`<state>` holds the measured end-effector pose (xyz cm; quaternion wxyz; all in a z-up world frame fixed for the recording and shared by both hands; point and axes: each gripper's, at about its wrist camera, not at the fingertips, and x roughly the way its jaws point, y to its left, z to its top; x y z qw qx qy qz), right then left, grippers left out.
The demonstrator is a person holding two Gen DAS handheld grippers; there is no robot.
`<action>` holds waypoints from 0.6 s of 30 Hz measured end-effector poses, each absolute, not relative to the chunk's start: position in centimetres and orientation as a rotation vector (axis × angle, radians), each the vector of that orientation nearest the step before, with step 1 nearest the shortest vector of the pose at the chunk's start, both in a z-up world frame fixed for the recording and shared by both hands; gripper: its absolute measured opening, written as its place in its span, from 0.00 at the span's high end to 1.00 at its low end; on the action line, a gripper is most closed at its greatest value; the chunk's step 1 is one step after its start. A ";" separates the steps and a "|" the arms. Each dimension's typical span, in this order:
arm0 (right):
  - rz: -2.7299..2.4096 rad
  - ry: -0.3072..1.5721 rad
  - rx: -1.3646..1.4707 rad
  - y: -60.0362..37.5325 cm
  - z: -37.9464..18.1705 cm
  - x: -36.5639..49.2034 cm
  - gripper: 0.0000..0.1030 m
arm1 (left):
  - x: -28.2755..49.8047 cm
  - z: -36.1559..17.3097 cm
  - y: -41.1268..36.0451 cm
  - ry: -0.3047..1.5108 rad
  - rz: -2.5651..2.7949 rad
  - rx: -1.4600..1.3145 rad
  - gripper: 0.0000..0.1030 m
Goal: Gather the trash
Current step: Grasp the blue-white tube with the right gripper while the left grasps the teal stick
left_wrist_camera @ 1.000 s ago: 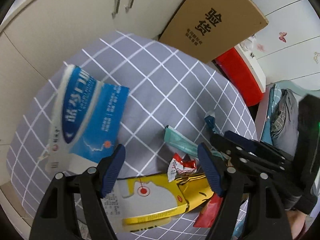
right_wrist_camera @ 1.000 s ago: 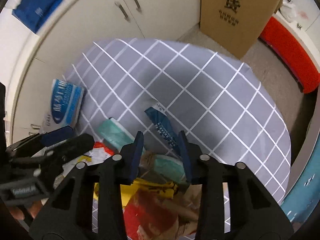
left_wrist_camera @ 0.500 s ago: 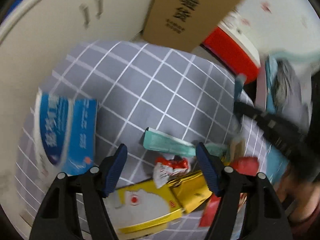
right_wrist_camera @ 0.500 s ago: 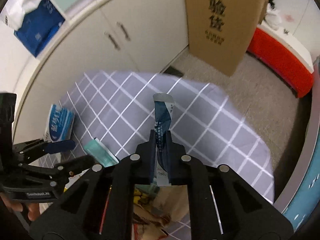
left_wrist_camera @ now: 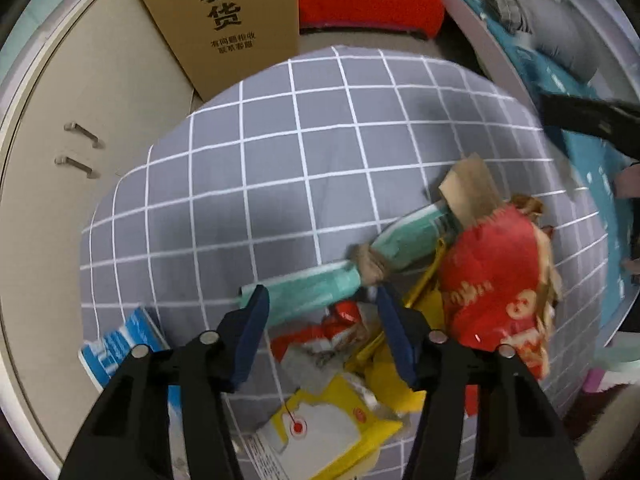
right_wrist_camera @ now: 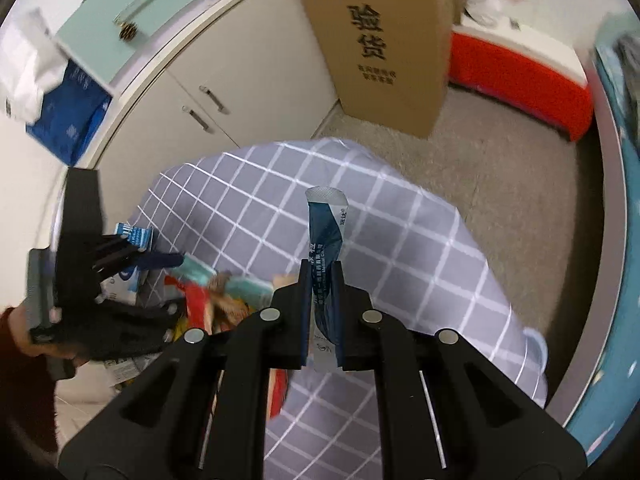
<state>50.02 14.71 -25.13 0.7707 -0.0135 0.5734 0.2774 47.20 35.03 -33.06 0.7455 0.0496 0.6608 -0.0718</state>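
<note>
Your right gripper [right_wrist_camera: 322, 280] clamps a blue sachet [right_wrist_camera: 325, 232] — lifted above the grey checked tabletop [right_wrist_camera: 400, 248].

The sachet's long axis runs straight out along the jaws, its silver sealed end pointing away from you toward the cardboard box [right_wrist_camera: 380, 40]. Your left gripper [left_wrist_camera: 322, 304] — jaws apart and just narrowing, pressing nothing — hangs over a red-and-white wrapper [left_wrist_camera: 340, 320] in the litter pile.
</note>
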 end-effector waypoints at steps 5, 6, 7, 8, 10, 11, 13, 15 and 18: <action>0.588 1.287 0.067 12.6 -26.2 49.0 0.91 | 48.6 -33.8 34.2 1.457 -0.166 0.179 0.48; 0.592 1.295 0.079 12.4 -26.3 48.8 0.91 | 48.8 -34.1 34.1 1.455 -0.170 0.201 0.48; 0.594 1.298 0.086 12.4 -26.4 48.7 0.91 | 48.8 -34.2 33.9 1.449 -0.179 0.223 0.48; 0.597 1.300 0.096 12.2 -26.5 48.6 0.91 | 48.9 -34.2 33.9 1.446 -0.191 0.231 0.49; 0.605 1.309 0.121 11.9 -26.7 48.4 0.91 | 48.9 -34.0 33.8 1.447 -0.201 0.216 0.60; 0.608 1.314 0.132 11.9 -26.8 48.3 0.91 | 48.9 -33.9 33.7 1.444 -0.205 0.223 0.68; 0.612 1.318 0.151 11.7 -27.0 48.0 0.91 | 48.6 -33.9 33.3 1.434 -0.194 0.240 0.70; 0.619 1.322 0.159 11.6 -27.0 47.9 0.91 | 48.0 -33.6 33.1 1.414 -0.177 0.235 0.75; 0.636 1.323 0.170 11.2 -26.9 47.6 0.91 | 46.6 -32.6 33.7 1.397 -0.136 0.169 0.89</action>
